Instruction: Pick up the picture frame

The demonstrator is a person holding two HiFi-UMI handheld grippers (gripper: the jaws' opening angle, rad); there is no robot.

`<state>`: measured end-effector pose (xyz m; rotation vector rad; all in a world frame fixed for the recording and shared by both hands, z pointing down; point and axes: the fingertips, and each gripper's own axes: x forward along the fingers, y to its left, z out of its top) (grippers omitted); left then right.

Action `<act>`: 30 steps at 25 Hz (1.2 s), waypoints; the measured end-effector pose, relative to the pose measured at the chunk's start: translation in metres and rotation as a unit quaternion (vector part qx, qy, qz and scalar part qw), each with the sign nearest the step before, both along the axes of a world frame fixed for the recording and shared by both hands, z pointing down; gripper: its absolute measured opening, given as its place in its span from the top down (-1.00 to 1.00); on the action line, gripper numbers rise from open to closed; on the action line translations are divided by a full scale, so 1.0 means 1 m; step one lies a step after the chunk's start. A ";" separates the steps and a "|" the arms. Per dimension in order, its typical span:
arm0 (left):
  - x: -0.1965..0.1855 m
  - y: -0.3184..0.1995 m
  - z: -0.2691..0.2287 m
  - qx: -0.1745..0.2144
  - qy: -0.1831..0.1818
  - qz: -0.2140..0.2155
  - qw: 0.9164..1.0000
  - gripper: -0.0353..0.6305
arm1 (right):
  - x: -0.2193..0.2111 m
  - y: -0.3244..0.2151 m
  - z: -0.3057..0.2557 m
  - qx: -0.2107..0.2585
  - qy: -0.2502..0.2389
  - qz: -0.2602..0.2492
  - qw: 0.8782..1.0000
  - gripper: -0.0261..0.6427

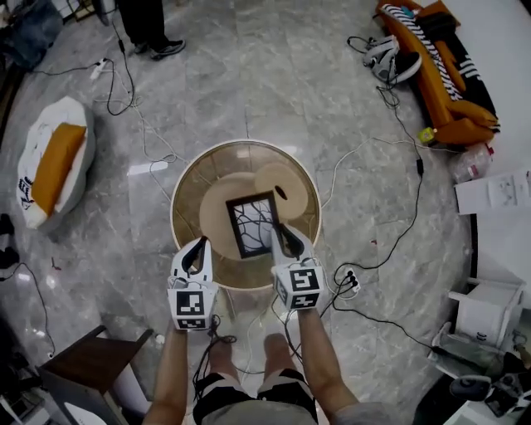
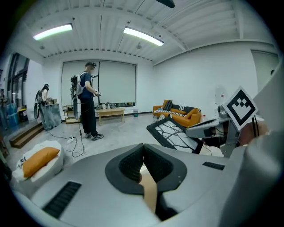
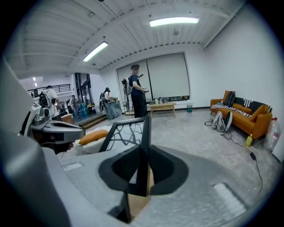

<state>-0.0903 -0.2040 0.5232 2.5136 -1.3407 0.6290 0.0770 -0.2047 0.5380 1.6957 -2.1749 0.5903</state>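
Note:
The picture frame (image 1: 253,222) is black-edged, with a black branching pattern on white. It hangs tilted above the round glass-topped table (image 1: 178,199), and my right gripper (image 1: 284,239) is shut on its right edge. In the right gripper view the frame's edge (image 3: 143,137) stands upright between the pads. From the left gripper view the frame (image 2: 174,131) shows to the right, beside the right gripper (image 2: 208,128). My left gripper (image 1: 197,251) hovers left of the frame, apart from it, its pads (image 2: 133,164) closed together on nothing.
A pale wooden disc (image 1: 279,181) lies on the table behind the frame. Cables and a power strip (image 1: 349,283) trail over the marble floor. An orange sofa (image 1: 444,66) stands far right, a white beanbag (image 1: 50,158) left, a brown stool (image 1: 91,361) near left. A person (image 1: 149,25) stands beyond.

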 end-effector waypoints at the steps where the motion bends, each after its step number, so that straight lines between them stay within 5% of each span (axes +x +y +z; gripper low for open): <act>1: 0.000 0.000 -0.016 0.007 0.001 0.002 1.000 0.84 | 0.002 0.000 -0.017 0.008 0.000 0.003 1.000 0.73; 15: 0.019 0.060 -0.222 0.094 0.017 0.024 0.995 0.84 | 0.017 0.071 -0.230 0.107 0.008 0.013 0.994 0.73; 30: -0.022 0.092 -0.282 0.108 0.019 0.019 0.994 0.84 | 0.024 0.129 -0.304 0.141 0.018 0.050 0.989 0.73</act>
